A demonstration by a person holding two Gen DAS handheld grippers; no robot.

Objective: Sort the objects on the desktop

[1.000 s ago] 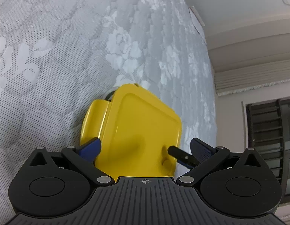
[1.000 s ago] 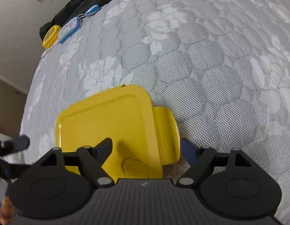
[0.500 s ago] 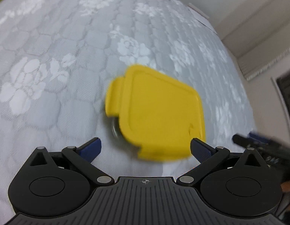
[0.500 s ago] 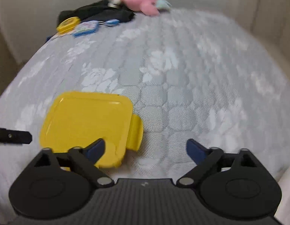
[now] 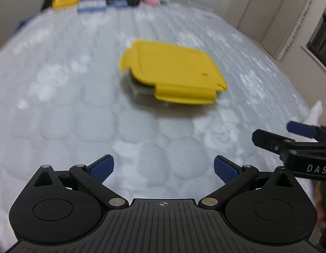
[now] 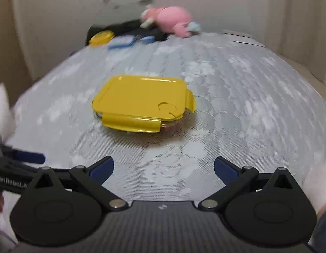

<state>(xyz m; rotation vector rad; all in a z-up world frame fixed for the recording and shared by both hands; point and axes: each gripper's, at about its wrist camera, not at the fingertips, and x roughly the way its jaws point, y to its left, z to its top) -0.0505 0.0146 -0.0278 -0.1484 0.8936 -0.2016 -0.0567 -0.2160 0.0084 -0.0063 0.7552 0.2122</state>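
Note:
A clear box with a yellow clip-on lid (image 5: 173, 71) (image 6: 142, 101) lies flat on the grey patterned mattress (image 5: 57, 105) (image 6: 257, 105), near its middle. My left gripper (image 5: 164, 165) stands open and empty, well short of the box. My right gripper (image 6: 164, 165) is likewise open and empty, short of the box on its near side. A blue fingertip of the right gripper (image 5: 299, 128) shows at the right edge of the left wrist view. A fingertip of the left gripper (image 6: 30, 157) shows at the left edge of the right wrist view.
At the far end of the mattress lie a pink plush toy (image 6: 173, 20), a small yellow container (image 6: 100, 38), a blue-edged flat item (image 6: 120, 42) and dark cloth (image 6: 125, 28). A wall stands behind them; curtains (image 5: 289, 14) hang at the right.
Both grippers have let go of the yellow-lidded box and drawn back from it. The right gripper's jaws opened wider. Both views have rolled level, and the far end of the mattress has come into sight.

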